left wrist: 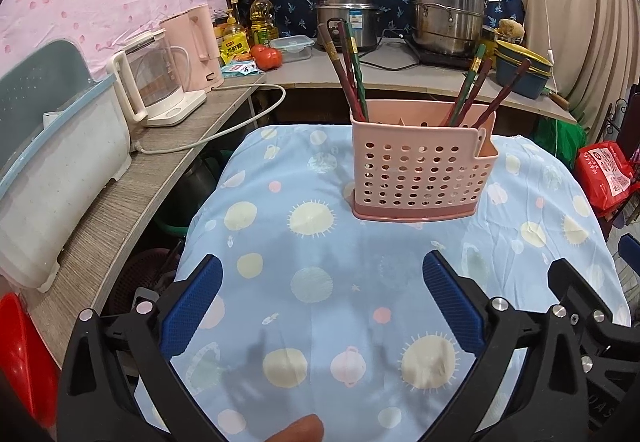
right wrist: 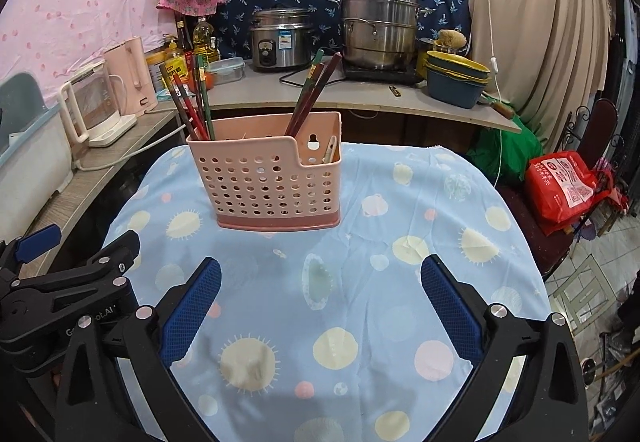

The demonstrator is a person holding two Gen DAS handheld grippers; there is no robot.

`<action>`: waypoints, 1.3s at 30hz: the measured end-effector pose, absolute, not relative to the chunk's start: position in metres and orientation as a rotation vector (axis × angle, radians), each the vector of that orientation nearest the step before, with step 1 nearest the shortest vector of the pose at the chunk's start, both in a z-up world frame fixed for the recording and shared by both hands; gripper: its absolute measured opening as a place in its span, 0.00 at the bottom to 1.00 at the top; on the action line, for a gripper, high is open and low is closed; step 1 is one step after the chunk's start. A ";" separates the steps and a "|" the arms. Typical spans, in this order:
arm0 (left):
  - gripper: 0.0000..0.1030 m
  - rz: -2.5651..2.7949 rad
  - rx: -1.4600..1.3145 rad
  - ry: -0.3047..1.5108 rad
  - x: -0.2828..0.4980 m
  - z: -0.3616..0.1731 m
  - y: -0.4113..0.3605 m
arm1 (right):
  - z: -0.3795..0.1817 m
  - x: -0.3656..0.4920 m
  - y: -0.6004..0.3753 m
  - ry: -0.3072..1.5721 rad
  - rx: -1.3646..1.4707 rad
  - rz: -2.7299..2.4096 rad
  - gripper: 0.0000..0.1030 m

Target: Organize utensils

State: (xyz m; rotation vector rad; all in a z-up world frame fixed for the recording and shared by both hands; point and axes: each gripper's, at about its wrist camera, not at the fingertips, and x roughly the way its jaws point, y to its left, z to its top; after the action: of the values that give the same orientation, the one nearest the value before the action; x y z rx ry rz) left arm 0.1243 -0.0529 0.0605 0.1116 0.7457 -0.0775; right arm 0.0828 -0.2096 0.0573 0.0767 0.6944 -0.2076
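Nearest, the left gripper and the right gripper hang side by side over the near part of the blue patterned tablecloth, each with its blue pads spread wide apart and nothing between them. No utensil lies loose on the cloth, so the empty jaws suggest that the sorting is finished or nearly so.

Farther off, mid-table, the pink perforated utensil holder stands upright. Dark chopsticks lean in two bunches, one at its left end and one toward its right, apparently kept apart by inner compartments.

The right wrist view alone shows a pale utensil in the holder's low right pocket. The left wrist view alone shows a fingertip at its bottom edge.
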 end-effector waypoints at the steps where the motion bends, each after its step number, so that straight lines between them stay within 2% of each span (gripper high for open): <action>1: 0.93 -0.076 0.113 0.745 0.124 0.061 -0.053 | 0.057 0.083 -0.210 0.695 0.076 -0.208 0.94; 39: 0.93 -0.067 0.117 0.754 0.126 0.058 -0.053 | 0.054 0.083 -0.212 0.699 0.072 -0.212 0.94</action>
State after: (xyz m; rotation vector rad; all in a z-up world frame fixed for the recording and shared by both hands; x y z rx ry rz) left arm 0.1263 -0.0525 0.0583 0.1171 0.7543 -0.0667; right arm 0.0831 -0.2116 0.0541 0.0717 0.6986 -0.2117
